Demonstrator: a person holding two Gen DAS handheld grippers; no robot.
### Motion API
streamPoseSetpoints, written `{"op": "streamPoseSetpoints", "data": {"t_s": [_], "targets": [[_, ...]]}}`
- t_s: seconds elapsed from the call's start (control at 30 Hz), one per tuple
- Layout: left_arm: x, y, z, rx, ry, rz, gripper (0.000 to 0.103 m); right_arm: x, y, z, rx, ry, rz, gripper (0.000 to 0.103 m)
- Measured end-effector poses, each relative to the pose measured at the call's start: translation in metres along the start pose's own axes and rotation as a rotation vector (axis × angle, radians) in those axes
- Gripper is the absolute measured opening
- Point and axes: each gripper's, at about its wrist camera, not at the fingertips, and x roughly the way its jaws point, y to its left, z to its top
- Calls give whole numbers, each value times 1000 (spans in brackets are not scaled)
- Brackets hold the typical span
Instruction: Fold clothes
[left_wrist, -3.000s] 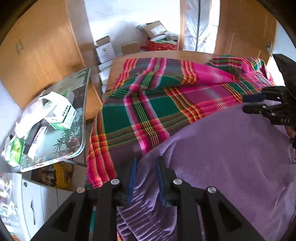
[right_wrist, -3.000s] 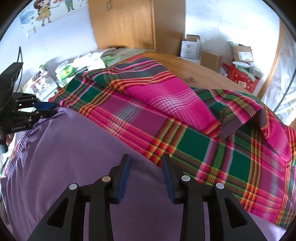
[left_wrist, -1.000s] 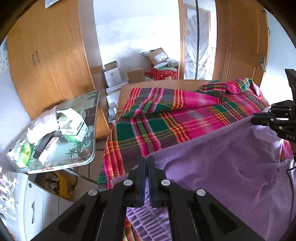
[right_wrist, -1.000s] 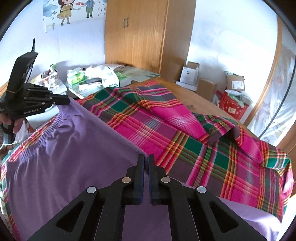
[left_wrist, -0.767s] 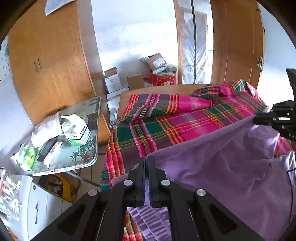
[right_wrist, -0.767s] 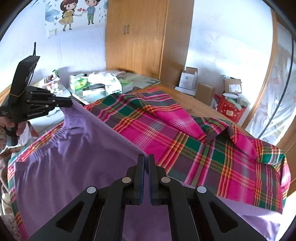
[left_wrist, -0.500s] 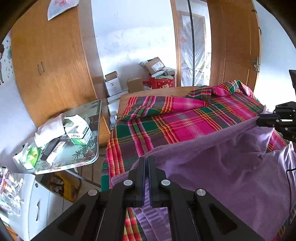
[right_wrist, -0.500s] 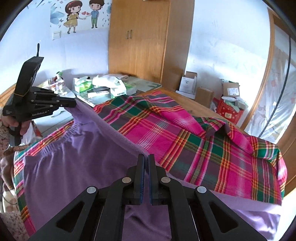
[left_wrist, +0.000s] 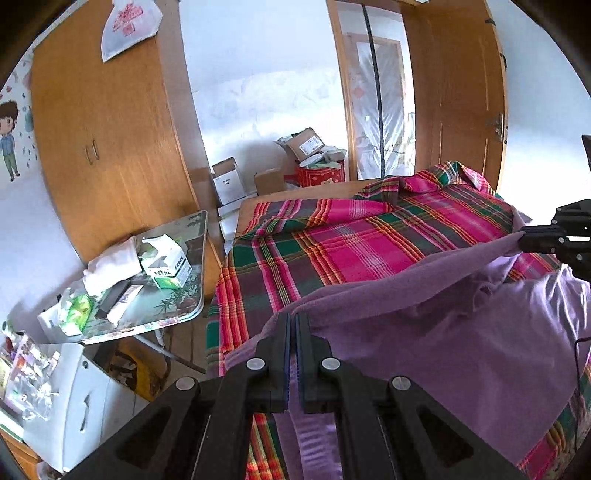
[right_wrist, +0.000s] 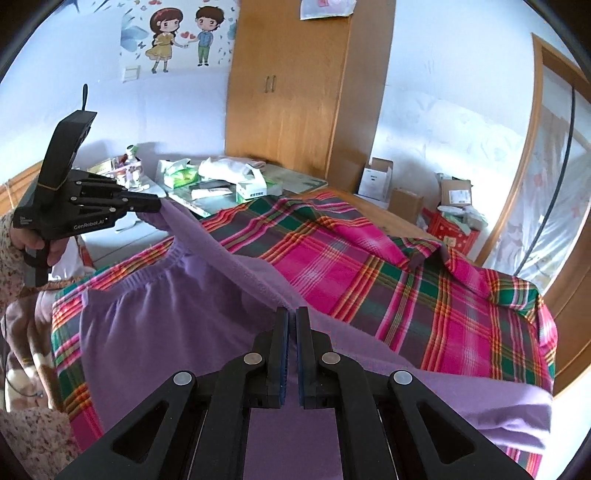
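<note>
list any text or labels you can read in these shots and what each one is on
"GenRobot.AI": white lettering on the side of the left claw, seen from the right wrist view.
Green and white box on the glass side table: dark print on its side, too blurred to read.
Cardboard boxes by the far wall: white shipping labels, too small to read.
White box on the table: a row of marks, unreadable.

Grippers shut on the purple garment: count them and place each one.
2. The left gripper pinches the purple garment by its gathered waistband. The right gripper pinches the same raised edge further along, above the plaid blanket. Neither is hidden.
</note>
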Motion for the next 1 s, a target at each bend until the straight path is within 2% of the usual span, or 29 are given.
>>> {"op": "streamPoseSetpoints", "data": {"t_s": [0.3,0.7,0.77,1.0], "targets": [[-26,-8,-23,-15,-17,-15,3,-25,25,-18,-17,-6,-14,4],[-46,-24,-57,3,1,-8,3,-43,50,-44,-30,4,-26,4],[-49,-24,-62,-3,2,-7,3,-47,53,-47,-31,2,-17,0],[-46,-30,-78,-8,38,-8,3,-49,65,-59,-44,12,14,0]]}}
